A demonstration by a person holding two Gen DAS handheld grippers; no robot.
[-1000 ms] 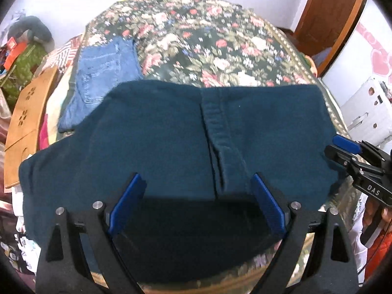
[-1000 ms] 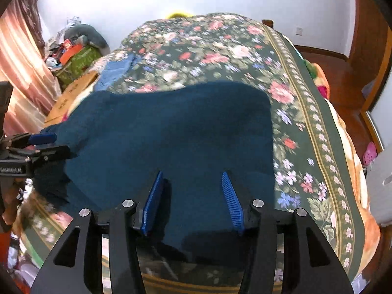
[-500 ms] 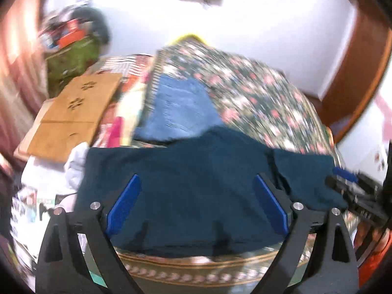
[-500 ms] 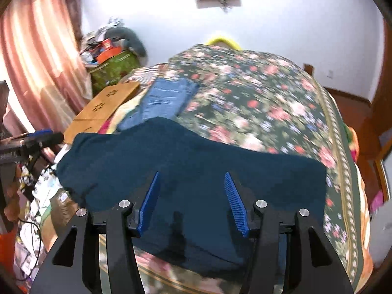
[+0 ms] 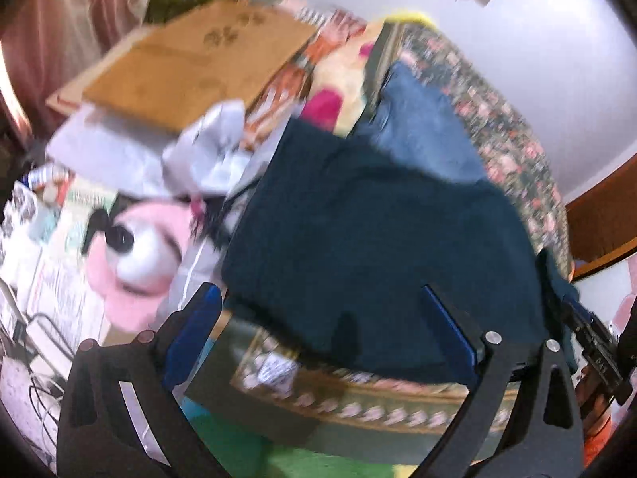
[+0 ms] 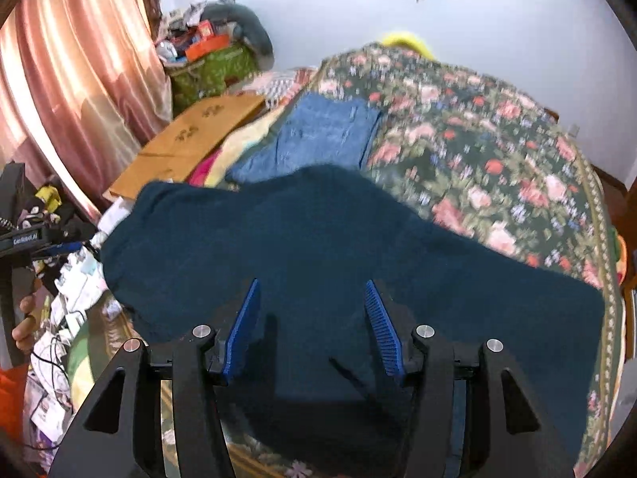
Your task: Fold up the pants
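Left wrist view, blurred: left gripper (image 5: 324,332), jaws spread wide and empty, tilted over the near left edge of the dark teal pants (image 5: 378,247), which lie spread on the floral bedspread (image 5: 513,139); blue jeans (image 5: 422,135) beyond, pink plush toy (image 5: 139,255) off the bed's side. Right wrist view: right gripper (image 6: 314,326), jaws parted, nothing between them, level above the pants (image 6: 318,247); the left gripper (image 6: 43,245) at the pants' far left end; wooden board (image 6: 191,139) by the curtain (image 6: 71,79).

left tongs (image 5: 322,334) swung leftward, dark pants (image 6: 318,255) now farther off
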